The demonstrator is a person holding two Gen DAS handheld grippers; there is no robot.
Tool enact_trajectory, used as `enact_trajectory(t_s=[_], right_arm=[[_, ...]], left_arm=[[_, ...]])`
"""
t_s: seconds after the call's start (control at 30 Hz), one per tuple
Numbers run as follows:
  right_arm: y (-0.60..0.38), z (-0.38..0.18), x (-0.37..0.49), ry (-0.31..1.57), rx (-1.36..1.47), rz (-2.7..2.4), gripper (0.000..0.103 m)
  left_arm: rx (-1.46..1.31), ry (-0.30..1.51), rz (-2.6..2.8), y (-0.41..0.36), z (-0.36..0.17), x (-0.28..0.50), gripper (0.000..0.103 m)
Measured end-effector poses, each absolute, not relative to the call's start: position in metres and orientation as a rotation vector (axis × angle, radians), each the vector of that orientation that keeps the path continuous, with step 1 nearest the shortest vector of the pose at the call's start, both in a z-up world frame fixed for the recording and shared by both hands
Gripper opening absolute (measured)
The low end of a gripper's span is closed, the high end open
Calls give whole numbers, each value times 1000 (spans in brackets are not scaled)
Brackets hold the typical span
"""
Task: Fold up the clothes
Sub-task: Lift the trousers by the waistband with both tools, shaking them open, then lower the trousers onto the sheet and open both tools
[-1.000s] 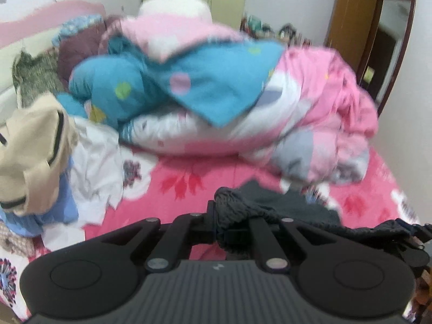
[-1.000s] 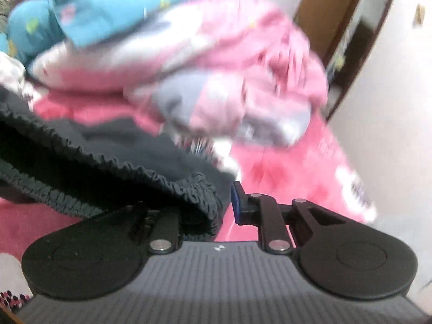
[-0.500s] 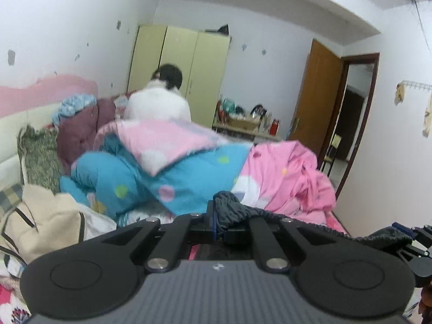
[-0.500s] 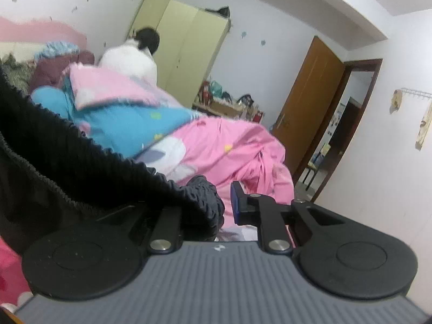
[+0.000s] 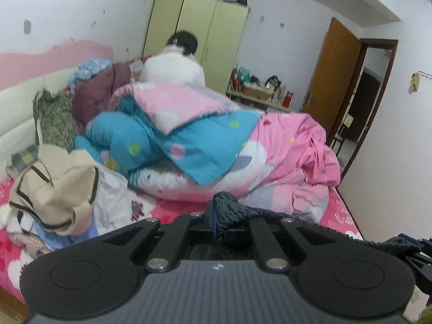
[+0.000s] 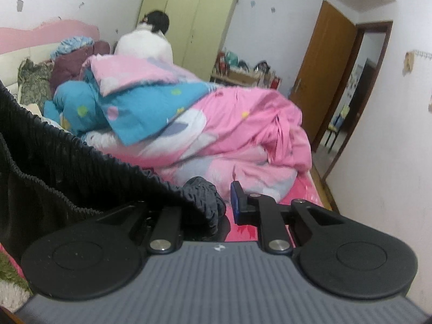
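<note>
The left hand-held gripper (image 5: 220, 225) is clamped on the gathered elastic waistband of a dark garment (image 5: 237, 210), which stretches rightward to the right hand-held gripper (image 5: 421, 245) at the frame's edge. Beyond lies a bed (image 5: 337, 216) with a pink sheet, heaped with pink and blue quilts (image 5: 205, 140). A beige garment (image 5: 54, 189) sits at left. A person in white (image 5: 172, 70) faces a green wardrobe (image 5: 199, 27).
</note>
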State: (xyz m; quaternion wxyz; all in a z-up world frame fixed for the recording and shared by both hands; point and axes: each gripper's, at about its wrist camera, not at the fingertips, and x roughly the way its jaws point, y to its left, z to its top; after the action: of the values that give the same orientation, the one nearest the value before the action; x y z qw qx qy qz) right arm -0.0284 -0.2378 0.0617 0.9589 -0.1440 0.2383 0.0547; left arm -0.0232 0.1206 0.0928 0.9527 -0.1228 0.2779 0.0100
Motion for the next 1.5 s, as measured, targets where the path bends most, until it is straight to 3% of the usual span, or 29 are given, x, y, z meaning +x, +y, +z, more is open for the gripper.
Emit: enact_trajectory(t_s=[0.2,0.37,0.67,0.83,0.93,1.0,1.07,1.1,1.17,1.27,1.5], right_arm=[[-239,26,21,603,-264,118,14],[-243,-32,111,671,-212,135,14],[-234,-237,319,856,-39,254,15],[-236,-338,388,954,57,287,16],[-238,-372,410,981,114,295,19],[-240,-381,413,965,126,326,20],[-242,-379,413,977,134,362,28],[-243,-375,411,993,138,380,34],[-245,-362,404,1034,132,395,67],[-250,-345,390,1053,134,431,82],[-259,-323,365,1062,139,344,88]], left_arm=[[-242,652,14,121,45,40,5],[-177,706,27,118,-31,138,5],[-29,781,70,123,-235,322,6],[13,865,81,120,-326,369,6],[-51,941,62,122,-363,390,16],[-108,1012,76,129,-382,399,36],[-165,1018,86,137,-381,397,43],[-196,1014,88,141,-377,395,52],[-246,1002,79,147,-365,387,65],[-273,995,36,153,-341,372,68],[-320,1002,40,173,-285,315,73]])
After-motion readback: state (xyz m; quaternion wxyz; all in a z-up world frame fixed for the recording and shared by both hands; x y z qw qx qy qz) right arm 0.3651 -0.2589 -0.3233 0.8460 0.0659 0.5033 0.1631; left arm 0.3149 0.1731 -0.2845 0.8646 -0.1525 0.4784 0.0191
